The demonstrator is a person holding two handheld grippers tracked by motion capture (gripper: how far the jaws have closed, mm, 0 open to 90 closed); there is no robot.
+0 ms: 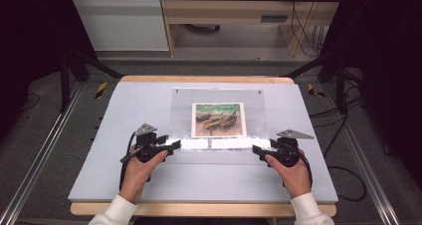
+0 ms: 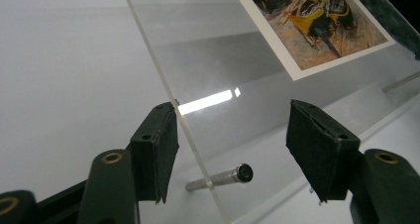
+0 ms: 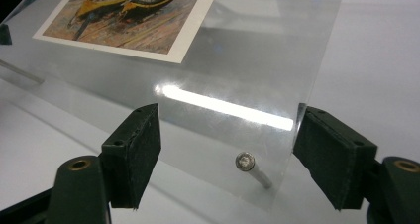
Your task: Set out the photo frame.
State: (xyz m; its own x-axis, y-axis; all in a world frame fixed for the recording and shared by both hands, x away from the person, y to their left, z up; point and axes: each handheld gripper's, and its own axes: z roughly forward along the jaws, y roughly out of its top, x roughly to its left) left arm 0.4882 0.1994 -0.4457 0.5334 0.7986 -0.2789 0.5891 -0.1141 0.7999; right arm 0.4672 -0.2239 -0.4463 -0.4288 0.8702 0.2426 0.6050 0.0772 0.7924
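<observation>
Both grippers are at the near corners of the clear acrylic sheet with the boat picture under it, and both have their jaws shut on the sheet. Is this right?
Not quite. The left gripper and right gripper are at the near corners of the clear acrylic sheet, over the boat picture, but their jaws are open, not shut. Both gripper views show wide gaps between the jaws, with the sheet's edge between them.

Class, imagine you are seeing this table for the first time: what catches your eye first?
The colourful boat picture lies mid-table under a clear acrylic sheet. A bright glare strip runs along the sheet's near edge. The left hand-held gripper and right hand-held gripper sit open at its near corners.
</observation>
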